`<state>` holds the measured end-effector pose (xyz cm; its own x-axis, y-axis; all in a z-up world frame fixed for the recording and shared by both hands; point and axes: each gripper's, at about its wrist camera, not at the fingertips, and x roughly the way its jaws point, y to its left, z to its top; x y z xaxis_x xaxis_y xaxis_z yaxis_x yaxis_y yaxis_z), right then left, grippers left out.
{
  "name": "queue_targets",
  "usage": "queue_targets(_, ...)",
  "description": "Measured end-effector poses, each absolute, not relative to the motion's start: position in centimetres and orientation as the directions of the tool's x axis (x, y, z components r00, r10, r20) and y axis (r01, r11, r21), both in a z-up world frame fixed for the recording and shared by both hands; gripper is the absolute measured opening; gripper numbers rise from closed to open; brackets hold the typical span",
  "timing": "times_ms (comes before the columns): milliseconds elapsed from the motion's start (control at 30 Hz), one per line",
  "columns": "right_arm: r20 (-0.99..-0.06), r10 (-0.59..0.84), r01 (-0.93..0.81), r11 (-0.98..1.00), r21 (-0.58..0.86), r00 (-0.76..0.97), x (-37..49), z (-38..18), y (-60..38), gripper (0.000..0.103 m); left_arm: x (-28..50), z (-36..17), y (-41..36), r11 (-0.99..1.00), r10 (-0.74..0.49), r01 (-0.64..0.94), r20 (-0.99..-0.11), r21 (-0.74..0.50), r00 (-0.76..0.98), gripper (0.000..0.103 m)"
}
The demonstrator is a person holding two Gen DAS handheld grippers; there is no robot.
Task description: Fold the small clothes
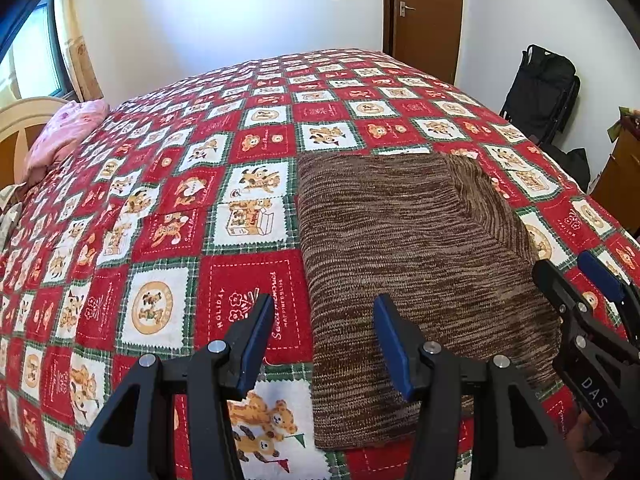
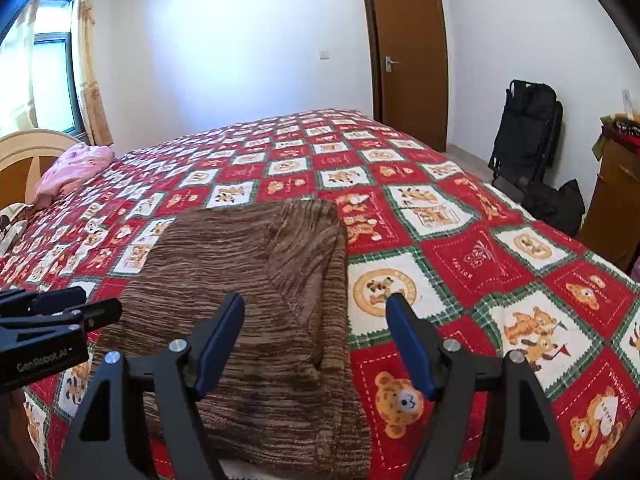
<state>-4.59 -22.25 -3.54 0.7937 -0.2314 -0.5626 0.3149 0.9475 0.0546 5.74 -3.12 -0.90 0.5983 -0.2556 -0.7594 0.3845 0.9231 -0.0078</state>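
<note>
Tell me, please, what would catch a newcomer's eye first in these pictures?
The red, white and green teddy-bear quilt covers the whole bed and dominates both views. On its near side lies a brown knitted garment, folded into a long rectangle. Both the left gripper and the right gripper hover open at the garment's near end, fingers apart, holding nothing.

A brown-and-tan marled knit garment (image 1: 408, 264) lies on a bedspread (image 1: 168, 248) checked in red, white and green with golden-brown teddy bears. Beyond the bedspread: pink bedding (image 1: 68, 132), a brown door (image 2: 412, 56), white walls.
</note>
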Motion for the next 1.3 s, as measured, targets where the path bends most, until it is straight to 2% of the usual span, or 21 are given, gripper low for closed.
queue_targets(233, -0.604, -0.153, 0.282, 0.952, 0.123, 0.782, -3.8, -2.8, -23.0, 0.079, 8.2, -0.5, -3.7, 0.904, -0.31, 0.424, -0.768, -0.055, 0.561, 0.053)
queue_targets(400, -0.611, -0.036, 0.275, 0.913, 0.303, 0.791, -2.6, -1.1, -26.0, 0.084, 12.1, -0.7, -3.2, 0.875, -0.436, 0.418, -0.769, -0.243, 0.467, 0.053)
queue_targets(500, -0.623, 0.022, 0.288, 0.874, 0.391, 0.782, -0.5, -0.9, -28.3, 0.084, 14.8, -2.2, -2.3, 0.876, -0.455, 0.373, -0.782, -0.306, 0.426, 0.053)
queue_targets(600, -0.657, 0.005, 0.31, 0.879, 0.363, 0.754, 2.2, -1.6, -29.6, 0.084, 16.3, -3.5, -1.8, 0.86, -0.499, 0.339, -0.77, -0.382, 0.397, 0.053)
queue_targets(833, -0.733, 0.042, 0.332, 0.873, 0.358, 0.679, 5.1, -6.4, -30.4, 0.084, 16.8, -4.3, -0.5, 0.829, -0.558, 0.329, -0.711, -0.452, 0.428, 0.053)
queue_targets(867, -0.733, 0.06, 0.321, 0.873, 0.368, 0.677, 5.2, -6.8, -30.4, 0.084, 16.8, -4.6, 0.1, 0.827, -0.562, 0.316, -0.703, -0.464, 0.436, 0.053)
queue_targets(933, -0.724, 0.075, 0.287, 0.886, 0.364, 0.686, 5.4, -6.7, -30.1, 0.084, 17.1, -5.7, 1.2, 0.869, -0.494, 0.244, -0.742, -0.43, 0.452, 0.053)
queue_targets(1000, -0.716, 0.125, 0.238, 0.892, 0.384, 0.687, 5.6, -6.7, -29.8, 0.077, 17.3, -6.5, 2.3, 0.828, -0.556, 0.225, -0.699, -0.514, 0.45, 0.055)
queue_targets(1233, -0.727, 0.159, 0.171, 0.918, 0.359, 0.668, 6.3, -7.0, -28.8, 0.074, 18.8, -6.4, 0.0, 0.782, -0.623, 0.321, -0.684, -0.534, 0.38, 0.059)
queue_targets(1300, -0.728, 0.164, 0.172, 0.916, 0.363, 0.666, 6.6, -7.2, -29.0, 0.074, 18.8, -6.9, 0.5, 0.759, -0.651, 0.315, -0.646, -0.57, 0.398, 0.059)
